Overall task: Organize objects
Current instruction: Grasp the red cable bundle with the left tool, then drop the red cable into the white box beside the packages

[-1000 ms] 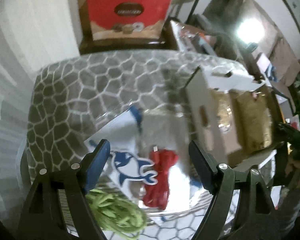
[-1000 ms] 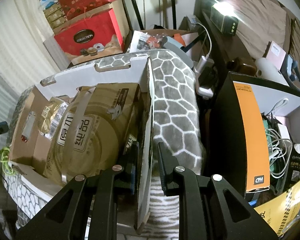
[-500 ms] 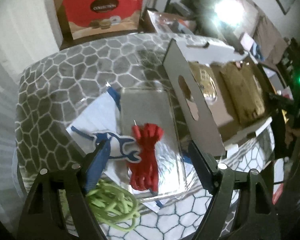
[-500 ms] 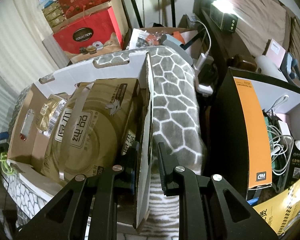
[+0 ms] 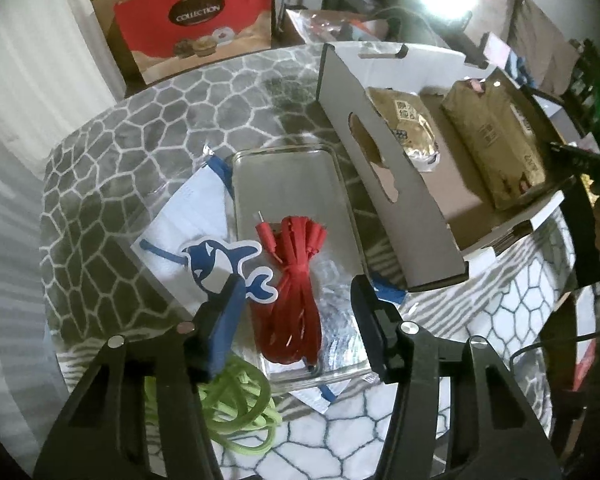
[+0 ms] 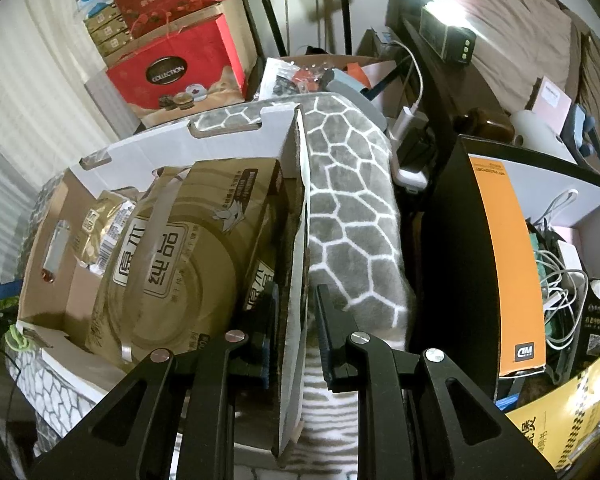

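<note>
Your right tongs clench the cardboard box wall, steadying it for loading. At the box's 9 o'clock, the clear tray holds the red cable bundle. Your left tongs have just been narrowing around the bundle, not yet pinching it.

Left hand-held gripper shifted over the red cable bundle, jaws just closing around it, not yet touching
</note>
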A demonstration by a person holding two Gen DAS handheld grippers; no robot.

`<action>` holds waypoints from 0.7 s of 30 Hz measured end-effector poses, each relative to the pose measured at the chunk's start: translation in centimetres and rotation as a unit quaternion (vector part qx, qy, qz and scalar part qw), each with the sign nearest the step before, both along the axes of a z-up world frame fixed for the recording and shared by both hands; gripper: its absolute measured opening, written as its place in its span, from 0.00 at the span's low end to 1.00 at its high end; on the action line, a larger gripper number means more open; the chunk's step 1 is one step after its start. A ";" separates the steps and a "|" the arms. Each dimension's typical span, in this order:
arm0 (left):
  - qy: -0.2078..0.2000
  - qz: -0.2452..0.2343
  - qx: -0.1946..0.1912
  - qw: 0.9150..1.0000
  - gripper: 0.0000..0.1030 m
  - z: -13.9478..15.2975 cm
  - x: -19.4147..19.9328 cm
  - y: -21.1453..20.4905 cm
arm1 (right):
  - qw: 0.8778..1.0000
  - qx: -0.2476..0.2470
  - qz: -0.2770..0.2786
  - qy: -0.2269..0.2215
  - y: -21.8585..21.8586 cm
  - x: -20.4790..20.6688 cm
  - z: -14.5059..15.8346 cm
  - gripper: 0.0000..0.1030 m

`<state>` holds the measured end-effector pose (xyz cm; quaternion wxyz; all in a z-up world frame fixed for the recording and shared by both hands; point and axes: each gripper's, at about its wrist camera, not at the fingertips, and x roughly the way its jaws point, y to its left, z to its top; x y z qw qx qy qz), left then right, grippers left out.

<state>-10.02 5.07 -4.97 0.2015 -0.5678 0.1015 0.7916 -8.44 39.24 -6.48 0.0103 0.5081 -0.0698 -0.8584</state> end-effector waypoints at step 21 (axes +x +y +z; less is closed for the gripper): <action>0.043 0.061 0.062 0.995 0.27 2.3 -0.4 -2.5 | 1.000 -0.002 -0.002 -0.002 -0.1 0.1 -0.1 0.18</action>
